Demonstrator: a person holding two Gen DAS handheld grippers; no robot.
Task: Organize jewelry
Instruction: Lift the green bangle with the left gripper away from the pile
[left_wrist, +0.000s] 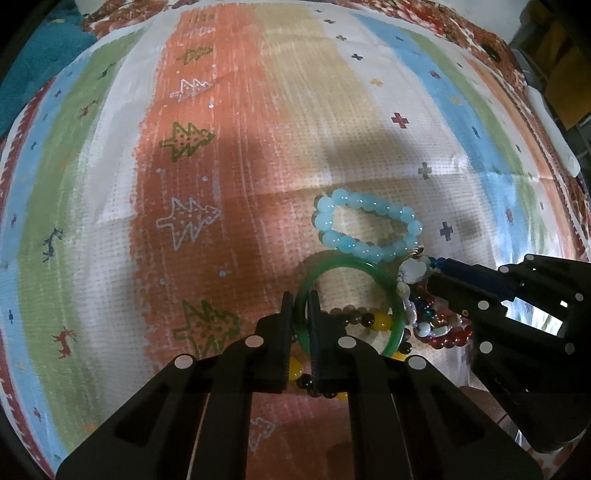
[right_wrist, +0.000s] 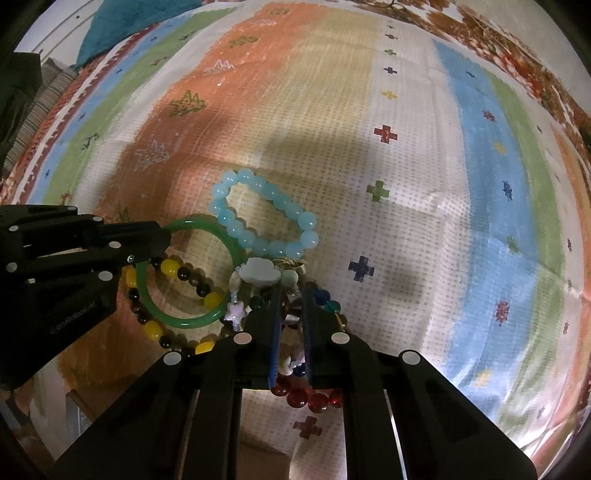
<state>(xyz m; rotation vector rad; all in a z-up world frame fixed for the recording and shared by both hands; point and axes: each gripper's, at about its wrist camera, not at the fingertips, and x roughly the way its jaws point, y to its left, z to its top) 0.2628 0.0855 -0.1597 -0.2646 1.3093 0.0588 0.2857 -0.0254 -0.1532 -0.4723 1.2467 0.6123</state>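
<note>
A pile of bracelets lies on a striped cloth (left_wrist: 229, 155). My left gripper (left_wrist: 300, 301) is shut on the rim of a green jade bangle (left_wrist: 369, 267); it also shows in the right wrist view (right_wrist: 184, 322). Under the bangle lies a brown and yellow bead bracelet (left_wrist: 380, 321), also in the right wrist view (right_wrist: 170, 267). A light blue bead bracelet (left_wrist: 364, 227) lies just beyond, also in the right wrist view (right_wrist: 258, 218). My right gripper (right_wrist: 290, 295) is shut on a charm bracelet (right_wrist: 258, 275) with white, blue and red beads (right_wrist: 306, 398).
The cloth (right_wrist: 406, 166) has orange, tan, white, blue and green stripes with small trees and crosses. A teal fabric (left_wrist: 37, 62) lies at the far left corner. A white object (left_wrist: 554, 133) lies along the right edge.
</note>
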